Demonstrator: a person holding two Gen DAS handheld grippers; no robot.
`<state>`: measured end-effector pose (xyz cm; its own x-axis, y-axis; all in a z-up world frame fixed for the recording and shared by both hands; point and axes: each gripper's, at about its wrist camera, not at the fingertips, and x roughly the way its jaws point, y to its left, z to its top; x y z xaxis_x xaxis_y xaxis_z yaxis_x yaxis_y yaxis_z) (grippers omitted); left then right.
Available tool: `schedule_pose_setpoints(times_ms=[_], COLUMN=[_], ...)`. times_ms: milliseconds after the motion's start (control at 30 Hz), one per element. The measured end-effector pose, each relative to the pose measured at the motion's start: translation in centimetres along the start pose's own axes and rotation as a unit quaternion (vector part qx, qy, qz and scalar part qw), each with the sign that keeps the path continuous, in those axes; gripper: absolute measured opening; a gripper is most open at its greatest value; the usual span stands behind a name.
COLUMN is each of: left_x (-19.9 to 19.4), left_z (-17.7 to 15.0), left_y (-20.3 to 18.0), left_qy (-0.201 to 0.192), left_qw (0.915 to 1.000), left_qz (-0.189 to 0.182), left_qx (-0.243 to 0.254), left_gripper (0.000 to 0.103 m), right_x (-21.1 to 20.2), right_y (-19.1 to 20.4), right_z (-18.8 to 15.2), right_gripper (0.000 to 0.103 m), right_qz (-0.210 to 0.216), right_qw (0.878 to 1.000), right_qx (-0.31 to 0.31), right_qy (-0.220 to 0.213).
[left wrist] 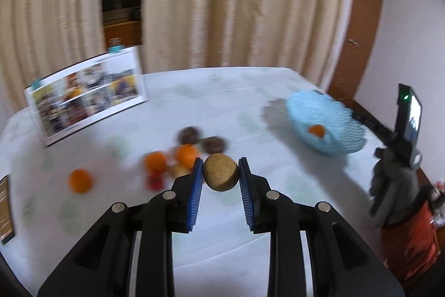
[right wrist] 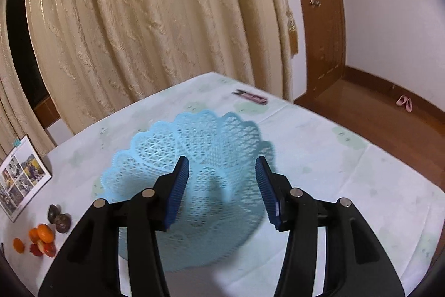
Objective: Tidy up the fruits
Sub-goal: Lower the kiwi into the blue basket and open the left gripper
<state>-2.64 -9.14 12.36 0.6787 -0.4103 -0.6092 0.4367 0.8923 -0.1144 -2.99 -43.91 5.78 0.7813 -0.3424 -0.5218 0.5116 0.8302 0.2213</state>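
- Your left gripper is clamped on a round brown fruit, held clear above the table.
- Your right gripper hangs over the blue basket with its jaws apart and nothing between them.
- In the left wrist view, one orange lies in the basket.
- More oranges and dark fruits lie loose in a cluster, well apart from the basket.
- You appear to be mid-transfer: the brown fruit goes to the basket next.
- That calls for carrying it across to the basket, lowering inside the rim, then letting go gently so it does not roll out.
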Motion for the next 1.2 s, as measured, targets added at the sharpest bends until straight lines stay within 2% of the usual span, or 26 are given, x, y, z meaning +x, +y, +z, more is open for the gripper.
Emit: schedule_pose_setpoints(times_ms=[133,267,300,367,600,800,867,900,933,1000,1200], left_x=[2.6,5.5,6.5,8.1,13.3,16.2,16.5,16.4,16.0,15.2,13.3], left_z=[1.0,2.0,2.4,3.1,4.7,5.2,5.2,5.2,5.2,5.2,5.2], left_y=[-3.1,-5.7,-6.6,-8.1,-12.8,-15.9,-16.1,-16.0,-15.7,-15.2,-13.9], left_qy=[0.012,0.022,0.024,0.028,0.054,0.07,0.077,0.078,0.07,0.051,0.016], left_qw=[0.9996,0.999,0.9987,0.998,0.9932,0.9893,0.9884,0.9886,0.9899,0.9921,0.995], left_qz=[-0.024,-0.029,-0.031,-0.041,-0.088,-0.105,-0.11,-0.109,-0.107,-0.098,-0.052], left_qx=[0.012,0.027,0.031,0.037,0.054,0.073,0.072,0.068,0.061,0.06,0.083], left_gripper=[0.026,0.026,0.026,0.026,0.026,0.027,0.041,0.068,0.081,0.081,0.086], right_x=[0.1,0.3,0.2,0.2,0.3,0.1,0.1,0.1,0.0,-0.1,-0.3], right_y=[-1.6,-2.7,-2.9,-3.1,-2.8,-3.3,-3.4,-3.4,-3.5,-3.5,-3.5], right_z=[-0.8,-1.0,-1.0,-1.2,-1.6,-1.6,-1.6,-1.6,-1.6,-1.5,-1.5], right_gripper=[0.052,0.052,0.053,0.062,0.063,0.063,0.064,0.064,0.065,0.07,0.071], right_qz=[-0.004,0.012,0.018,0.025,0.01,0.001,0.002,0.003,0.004,0.006,0.009], right_qw=[1.0,0.999,0.999,0.998,0.999,0.998,0.998,0.998,0.998,0.998,0.998], right_qx=[0.012,0.038,0.046,0.055,0.046,0.056,0.057,0.058,0.058,0.061,0.06], right_qy=[-0.012,-0.015,-0.017,-0.015,-0.006,-0.01,-0.01,-0.01,-0.012,-0.017,-0.023])
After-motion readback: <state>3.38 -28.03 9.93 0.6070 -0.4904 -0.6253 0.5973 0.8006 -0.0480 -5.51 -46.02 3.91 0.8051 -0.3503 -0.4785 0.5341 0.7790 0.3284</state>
